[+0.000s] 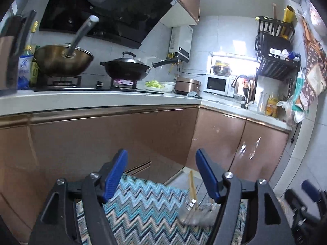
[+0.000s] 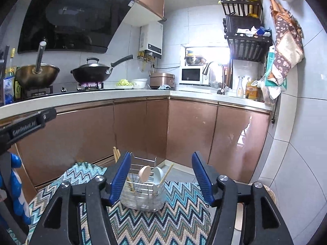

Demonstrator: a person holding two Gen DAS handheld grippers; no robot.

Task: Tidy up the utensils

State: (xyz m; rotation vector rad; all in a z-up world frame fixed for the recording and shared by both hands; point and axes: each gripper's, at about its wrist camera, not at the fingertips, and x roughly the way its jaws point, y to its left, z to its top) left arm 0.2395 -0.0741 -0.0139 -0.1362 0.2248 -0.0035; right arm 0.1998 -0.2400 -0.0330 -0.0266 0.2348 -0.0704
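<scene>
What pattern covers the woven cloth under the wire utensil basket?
A zigzag chevron pattern in teal, blue, cream and dark stripes, clearest in the right wrist view.

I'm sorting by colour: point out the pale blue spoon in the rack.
The right-hand spoon, bowl up beside the pinkish spoon in the wire rack.

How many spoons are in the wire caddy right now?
2: a pink spoon and a pale blue spoon, side by side, bowls up in the caddy. More may be hidden.

Left gripper [image 1: 161,175] and right gripper [image 2: 161,178]: black frames, ribbed blue pads, silver pivot screws. White "GenRobot.AI" lettering marks the left's black body. Blue glove [image 2: 17,187] worn.
</scene>
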